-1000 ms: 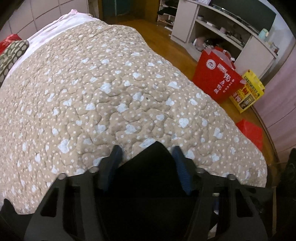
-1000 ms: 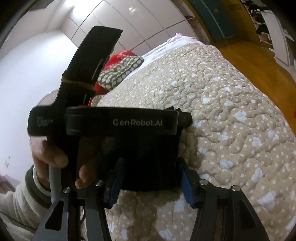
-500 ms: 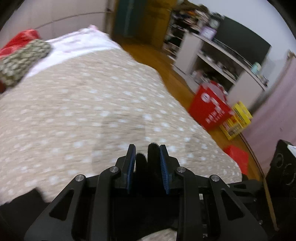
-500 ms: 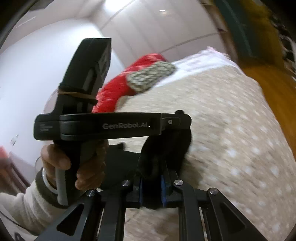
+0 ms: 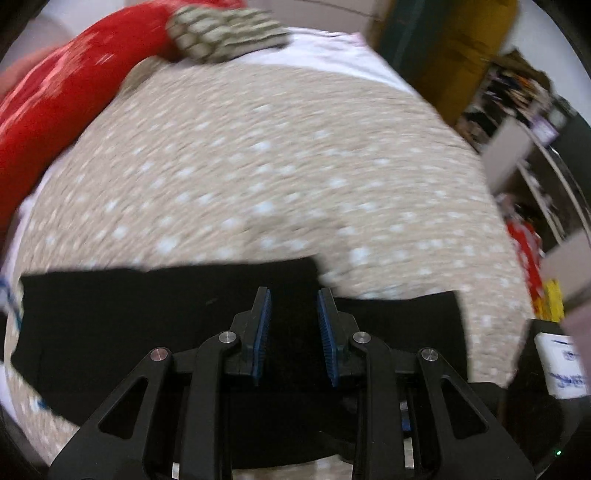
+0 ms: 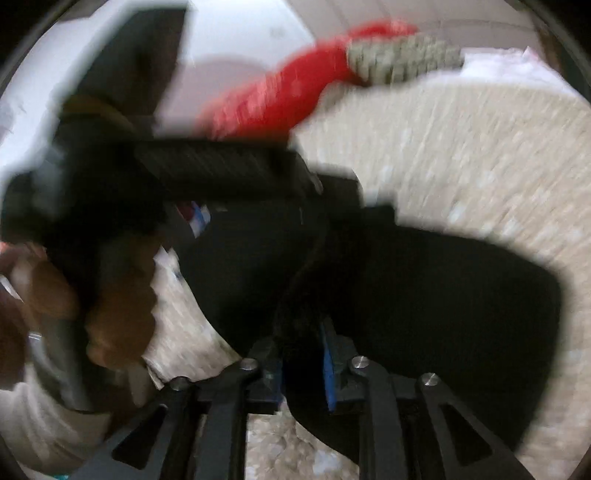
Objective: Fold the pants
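The beige dotted quilt [image 5: 280, 173] is the landmark. Its broad middle lies bare and flat, open to passage. At its far end a red pillow [image 5: 55, 110] and a grey patterned cushion [image 5: 225, 33] are piled, closing that edge. Along its near edge the black pants [image 5: 110, 325] lie spread. Past its right side stand shelves [image 5: 535, 122] and a red bag [image 5: 524, 243], crowding the floor there. Over its near left part, in the right wrist view, the left gripper [image 6: 221, 173] and the hand [image 6: 107, 306] holding it block the way.
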### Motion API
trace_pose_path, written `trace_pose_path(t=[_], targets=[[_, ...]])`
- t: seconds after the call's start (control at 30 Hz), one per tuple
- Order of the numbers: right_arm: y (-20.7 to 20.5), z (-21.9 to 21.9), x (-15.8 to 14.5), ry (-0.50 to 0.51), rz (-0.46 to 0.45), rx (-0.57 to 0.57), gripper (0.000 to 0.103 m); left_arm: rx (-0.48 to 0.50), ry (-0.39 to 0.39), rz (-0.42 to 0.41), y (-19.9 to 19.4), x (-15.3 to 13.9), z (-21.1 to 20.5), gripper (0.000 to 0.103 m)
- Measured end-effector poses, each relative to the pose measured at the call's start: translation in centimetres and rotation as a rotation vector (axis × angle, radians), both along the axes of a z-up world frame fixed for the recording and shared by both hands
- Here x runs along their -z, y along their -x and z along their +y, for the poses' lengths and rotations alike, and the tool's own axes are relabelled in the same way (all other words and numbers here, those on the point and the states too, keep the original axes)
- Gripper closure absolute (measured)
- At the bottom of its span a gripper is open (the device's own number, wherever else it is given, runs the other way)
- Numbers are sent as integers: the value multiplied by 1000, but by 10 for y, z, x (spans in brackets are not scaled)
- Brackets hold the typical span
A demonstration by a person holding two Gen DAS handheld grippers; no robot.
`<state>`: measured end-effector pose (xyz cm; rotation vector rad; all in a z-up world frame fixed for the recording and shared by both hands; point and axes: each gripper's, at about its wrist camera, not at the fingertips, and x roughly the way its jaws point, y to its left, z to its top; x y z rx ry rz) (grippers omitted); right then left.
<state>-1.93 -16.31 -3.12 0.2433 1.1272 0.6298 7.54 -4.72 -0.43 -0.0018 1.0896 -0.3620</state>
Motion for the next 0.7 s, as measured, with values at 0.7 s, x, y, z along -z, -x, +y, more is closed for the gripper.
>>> trace_pose_path(t=[0.7], targets=[[-13,-75,-13,308,-75,156,89,-107,-96,-95,51,22,-14,67]])
